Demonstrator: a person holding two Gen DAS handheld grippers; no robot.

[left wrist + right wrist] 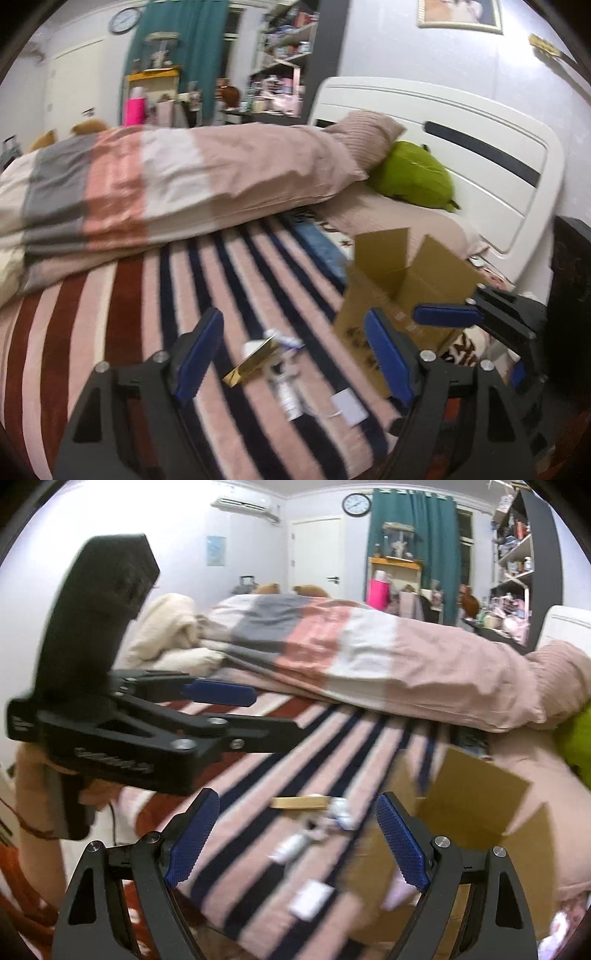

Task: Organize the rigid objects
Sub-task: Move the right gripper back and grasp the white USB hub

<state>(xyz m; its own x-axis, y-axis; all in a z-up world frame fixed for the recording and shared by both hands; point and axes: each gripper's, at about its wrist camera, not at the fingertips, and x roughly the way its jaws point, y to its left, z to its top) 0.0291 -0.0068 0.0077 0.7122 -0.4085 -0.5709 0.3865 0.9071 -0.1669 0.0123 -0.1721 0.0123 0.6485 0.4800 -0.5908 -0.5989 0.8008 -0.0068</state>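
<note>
Striped bedspread (129, 332): gold box (251, 363) lies diagonal; both grippers' jaws spread, empty.

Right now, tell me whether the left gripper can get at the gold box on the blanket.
Probably yes: the left gripper is open and empty, the gold box lies between its fingers' line, nothing covering it.

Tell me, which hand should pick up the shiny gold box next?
Probably the left. Its open tool points at the shiny gold rectangular box on the striped blanket. The right tool, also open and empty, sits nearer the open brown cardboard box.
</note>
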